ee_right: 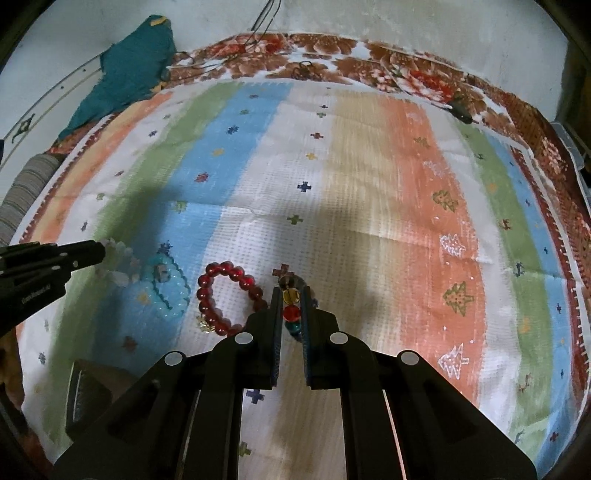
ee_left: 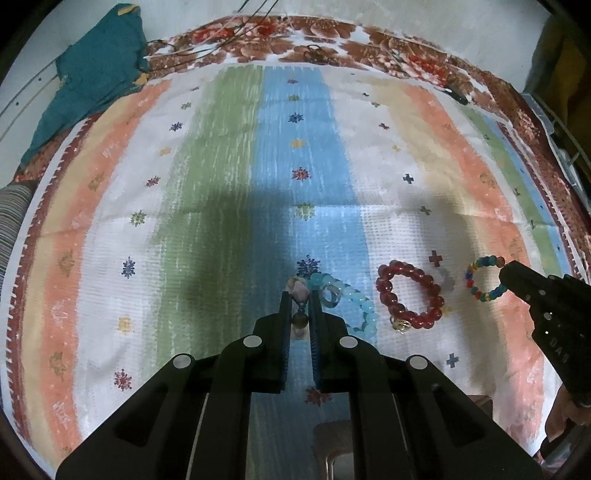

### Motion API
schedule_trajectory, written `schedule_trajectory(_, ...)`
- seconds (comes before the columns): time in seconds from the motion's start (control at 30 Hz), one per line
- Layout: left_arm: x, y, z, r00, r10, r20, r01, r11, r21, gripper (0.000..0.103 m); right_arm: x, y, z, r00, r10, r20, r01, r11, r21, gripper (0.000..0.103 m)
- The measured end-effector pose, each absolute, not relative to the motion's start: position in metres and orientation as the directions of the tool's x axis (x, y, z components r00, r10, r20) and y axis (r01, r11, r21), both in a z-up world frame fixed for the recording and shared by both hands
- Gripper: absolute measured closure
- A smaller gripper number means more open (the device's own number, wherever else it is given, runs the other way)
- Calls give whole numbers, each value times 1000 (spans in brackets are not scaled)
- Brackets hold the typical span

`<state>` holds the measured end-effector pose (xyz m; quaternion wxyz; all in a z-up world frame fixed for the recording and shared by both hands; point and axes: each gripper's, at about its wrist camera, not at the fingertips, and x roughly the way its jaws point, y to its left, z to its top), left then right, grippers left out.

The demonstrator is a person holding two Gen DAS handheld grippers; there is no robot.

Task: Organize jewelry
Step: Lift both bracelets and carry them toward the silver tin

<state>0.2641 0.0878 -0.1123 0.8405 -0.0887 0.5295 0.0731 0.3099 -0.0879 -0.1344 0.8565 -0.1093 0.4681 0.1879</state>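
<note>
Striped pastel woven cloth (ee_left: 207, 177) spread over a bed, floral bedsheet (ee_left: 332, 33) showing at its far edge.

Left gripper (ee_left: 299, 295): fingers narrow, closed on a pale pink-and-white beaded bracelet (ee_left: 297, 288), beads pinched between the pads. Just beside it, a translucent light-blue beaded bracelet (ee_left: 354, 299) lies on the blue stripe.

Right gripper (ee_right: 291, 291): fingers narrow, clamped on a multicoloured glass-bead bracelet (ee_right: 290, 304); yellow, red and teal beads are visible in the gap.

Dark red round-bead bracelet with a small gold charm (ee_left: 408, 293) lies flat between the two grippers, untouched.

Handling, as judged: all are light, strung loops, floppy. Beads hard, smooth, round, so likely to roll or squirt out of a pinch. Best hold is across one bead, or over the cord between two. Glass may chip if dropped; the cloth gives soft landing.

Teal garment (ee_left: 99, 70) lies at far left, well apart.
</note>
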Motion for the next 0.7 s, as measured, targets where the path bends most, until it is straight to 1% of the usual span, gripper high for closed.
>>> schedule_trajectory(0.37,253,77,-96,462,59,-885,-198,979,-38,94,300,-95,-124,526,234,-818,-401,916,5,93)
schedule_trajectory(0.7,234,65,-66,548,35,-836,-172,983,-72,94,280,-98,-100,572,280,-771,-414,910,24,93)
